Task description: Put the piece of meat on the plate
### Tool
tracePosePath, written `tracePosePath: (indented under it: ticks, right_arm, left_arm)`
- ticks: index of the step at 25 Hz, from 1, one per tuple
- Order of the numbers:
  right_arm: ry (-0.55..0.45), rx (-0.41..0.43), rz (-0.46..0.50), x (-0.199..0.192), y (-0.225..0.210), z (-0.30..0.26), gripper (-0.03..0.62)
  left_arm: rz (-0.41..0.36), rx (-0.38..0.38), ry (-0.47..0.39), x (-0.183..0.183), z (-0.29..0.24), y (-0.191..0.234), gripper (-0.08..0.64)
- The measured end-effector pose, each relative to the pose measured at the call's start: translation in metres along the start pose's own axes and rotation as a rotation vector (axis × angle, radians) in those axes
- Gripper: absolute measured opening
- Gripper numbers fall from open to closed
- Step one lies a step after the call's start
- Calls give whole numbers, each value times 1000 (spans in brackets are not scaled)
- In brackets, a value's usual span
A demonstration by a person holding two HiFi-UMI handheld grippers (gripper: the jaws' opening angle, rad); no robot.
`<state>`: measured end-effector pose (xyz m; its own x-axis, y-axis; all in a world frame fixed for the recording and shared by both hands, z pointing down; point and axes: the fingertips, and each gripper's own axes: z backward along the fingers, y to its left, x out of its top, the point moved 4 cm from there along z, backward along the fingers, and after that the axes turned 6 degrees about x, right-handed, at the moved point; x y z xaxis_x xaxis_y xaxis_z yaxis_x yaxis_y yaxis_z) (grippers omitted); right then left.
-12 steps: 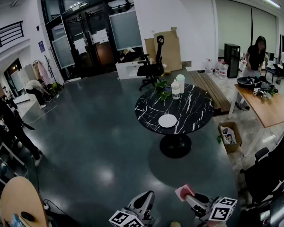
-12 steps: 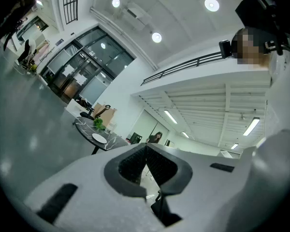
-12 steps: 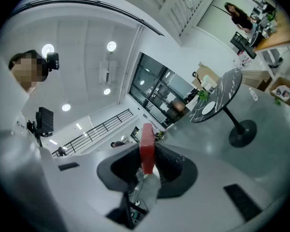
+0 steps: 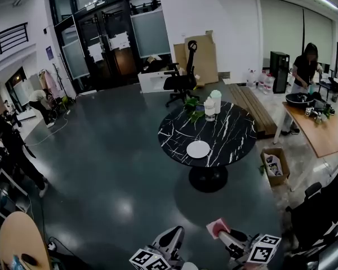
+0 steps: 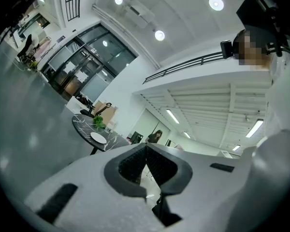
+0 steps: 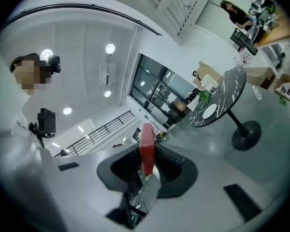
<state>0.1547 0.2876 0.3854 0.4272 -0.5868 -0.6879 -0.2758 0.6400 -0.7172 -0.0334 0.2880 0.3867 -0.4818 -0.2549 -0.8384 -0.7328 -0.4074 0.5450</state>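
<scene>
Meat: the flat red slab of meat stands on edge, clenched between the fingers of the right gripper. The firm hold is probably to keep it from slipping in transit.
Left gripper: the left gripper is empty, its fingers pressed together, likely just kept clear.
Plate: the round white plate lies bare near the front edge of the round black marbled bench, well ahead.
Stage: the meat is being carried and is not yet near the plate.

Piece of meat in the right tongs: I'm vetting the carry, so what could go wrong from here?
The piece of meat sticks out well past the right tongs, so it might slip on the way. The plate sits far off across open floor, near the edge of the round table; a hasty drop might miss it.
</scene>
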Motion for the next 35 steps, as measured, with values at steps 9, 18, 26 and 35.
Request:
tracePosePath:
  ticks: [9, 18, 26, 35]
  right_arm:
    - [-3, -49, 0, 32, -59, -30, 84]
    - [2, -87, -13, 94, -128, -107, 84]
    - [20, -119, -50, 135, -195, -175, 84]
    - [45, -177, -24, 173, -261, -243, 84]
  left_arm:
    - [9, -25, 28, 0, -77, 46, 8]
    - [9, -60, 40, 37, -188, 113, 6]
    - [34, -43, 74, 66, -262, 178, 8]
    - [27, -51, 110, 88, -344, 242, 8]
